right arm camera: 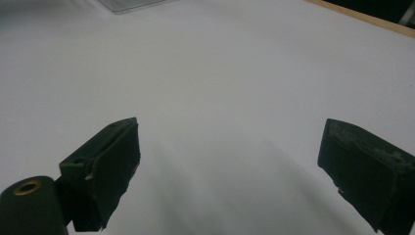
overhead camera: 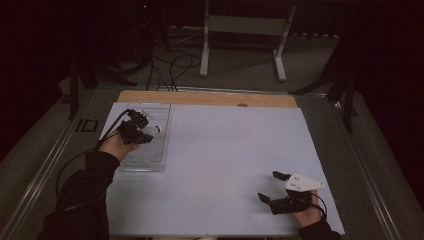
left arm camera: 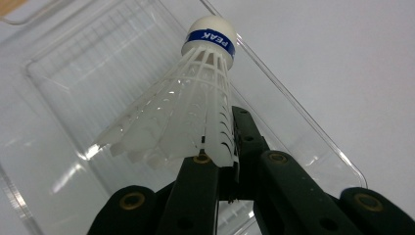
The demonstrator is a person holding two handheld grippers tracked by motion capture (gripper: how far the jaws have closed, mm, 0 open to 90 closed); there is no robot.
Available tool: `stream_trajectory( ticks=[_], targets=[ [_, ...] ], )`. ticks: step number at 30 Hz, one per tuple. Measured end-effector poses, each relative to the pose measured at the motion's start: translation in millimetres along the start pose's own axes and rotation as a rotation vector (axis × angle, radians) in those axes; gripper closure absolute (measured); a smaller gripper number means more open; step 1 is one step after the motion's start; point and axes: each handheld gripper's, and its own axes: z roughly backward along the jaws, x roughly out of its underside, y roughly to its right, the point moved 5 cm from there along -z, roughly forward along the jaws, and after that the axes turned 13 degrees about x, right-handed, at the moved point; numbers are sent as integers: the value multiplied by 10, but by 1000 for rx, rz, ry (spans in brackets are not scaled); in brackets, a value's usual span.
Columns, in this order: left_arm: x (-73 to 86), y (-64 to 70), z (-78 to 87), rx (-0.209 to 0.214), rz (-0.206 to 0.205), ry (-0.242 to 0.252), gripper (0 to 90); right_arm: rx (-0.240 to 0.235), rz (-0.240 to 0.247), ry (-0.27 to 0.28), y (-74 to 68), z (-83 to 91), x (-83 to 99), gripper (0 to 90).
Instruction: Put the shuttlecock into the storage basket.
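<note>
Shuttlecock [left arm camera: 195,105]: white plastic, cone-shaped skirt of moulded ribs and open lattice, flaring to a scalloped edge; rounded white cap with a blue band printed "PEAK". It is held above the tray, cap pointing away from the hand, skirt edge pinched between two black jaws.

Tray [left arm camera: 73,88]: clear hard plastic, long rectangle with rounded corners, raised rim and a ribbed, glossy floor. It lies flat on the counter [overhead camera: 225,150], its far end near the counter's far left corner.

Left tongs [left arm camera: 222,164]: matte black bars with brass-coloured rivets, clenched on the rim of the shuttlecock's skirt, over the tray. In the high view the left tongs [overhead camera: 145,131] sit above the tray's middle, a black cable trailing back past the left hand [overhead camera: 116,145] and its dark sleeve.

Right tongs [right arm camera: 230,166]: two blunt black blocks with roughened, worn inner faces, released and spread wide, nothing between them. In the high view they [overhead camera: 273,186] lie well apart from the tray, near the counter's near right corner, carrying a grey three-cornered plate [overhead camera: 302,182].

Counter: smooth, pale matte sheet over a wooden board whose light brown edge shows beyond the tray's far end.
</note>
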Motion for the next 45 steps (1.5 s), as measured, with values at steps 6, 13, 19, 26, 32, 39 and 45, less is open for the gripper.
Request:
stream_trajectory(
  ticks=[6,13,19,26,32,39,45],
  targets=[
    [-5,-1,-107,11,0,-38,898,2,0,0,3,1,2,85],
    [2,-18,-172,16,2,-57,897,2,0,1,5,3,2,85],
    [18,-32,-237,25,9,-73,897,1,-2,-1,5,2,3,86],
    [16,-25,-284,23,4,-97,897,0,-1,0,2,6,-1,86],
    [14,-41,-317,22,7,-109,896,-3,2,-2,-3,3,0,86],
    [23,-69,-406,32,12,-133,895,-2,1,-1,-1,1,0,86],
    [23,-90,-433,31,20,-145,894,-2,0,-1,1,1,1,86]
  ],
)
